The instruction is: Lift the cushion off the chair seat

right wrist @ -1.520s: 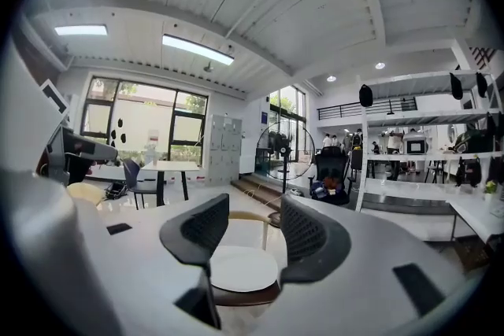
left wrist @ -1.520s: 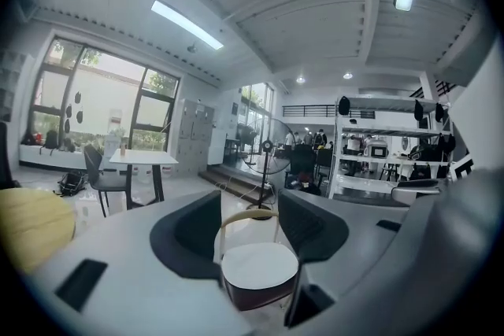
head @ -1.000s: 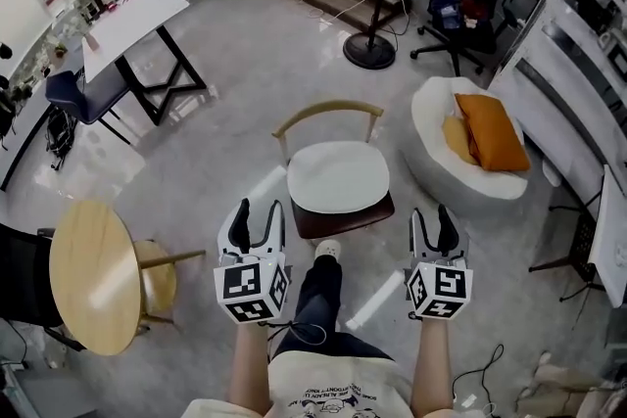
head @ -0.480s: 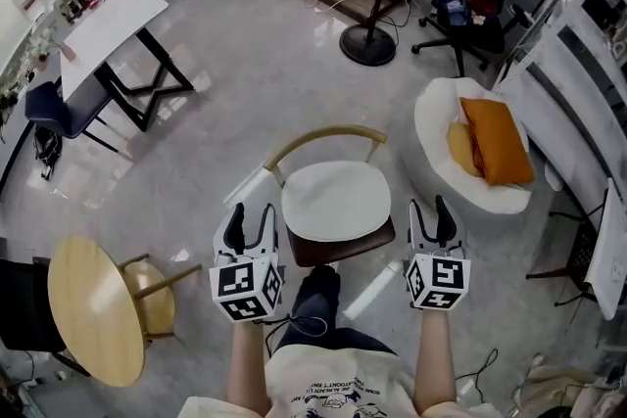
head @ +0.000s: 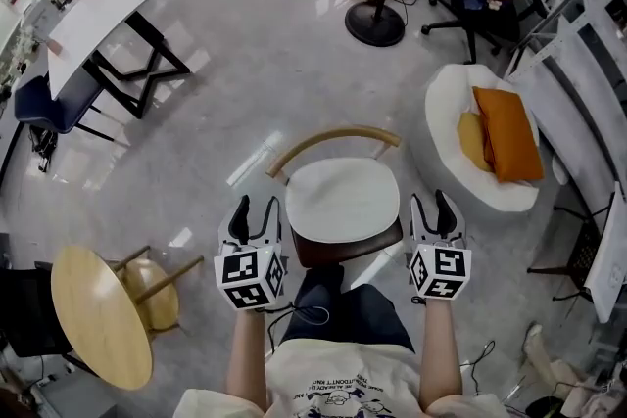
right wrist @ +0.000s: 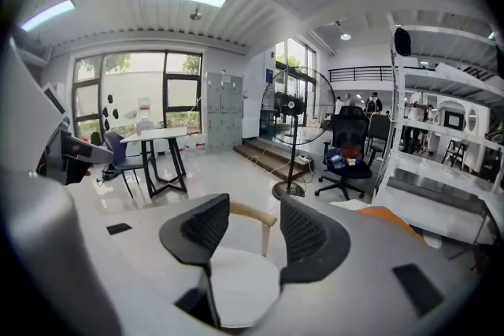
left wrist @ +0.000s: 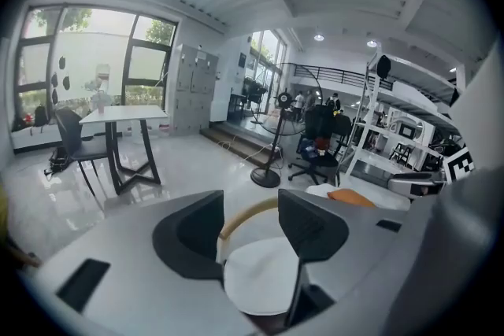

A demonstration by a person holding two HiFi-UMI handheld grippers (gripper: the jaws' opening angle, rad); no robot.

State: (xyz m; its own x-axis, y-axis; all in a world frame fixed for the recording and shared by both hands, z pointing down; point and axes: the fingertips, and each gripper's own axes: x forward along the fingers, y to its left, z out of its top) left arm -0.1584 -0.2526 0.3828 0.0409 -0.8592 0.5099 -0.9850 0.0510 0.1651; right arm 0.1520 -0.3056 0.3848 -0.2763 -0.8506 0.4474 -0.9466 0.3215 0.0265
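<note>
Head view: left gripper [head: 257,210] and right gripper [head: 433,206], jaws spread and empty, flank the round white cushion [head: 341,199]; lopsided pinches could drop it.

Head view: high above the person, facing steeply down on the chair [head: 348,246] just ahead.
Left gripper view: low, looking forward between its fingers [left wrist: 197,236] (chair close, seen from the left).
Right gripper view: same, from the right.
Shared: chair, floor fan [head: 374,23].

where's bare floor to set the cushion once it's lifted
Widest bare floor lies beyond the chair, bordered by the white table and the fan base. A smaller patch sits between chair and round wooden table. Right is crowded: beanbag, shelving.
</note>
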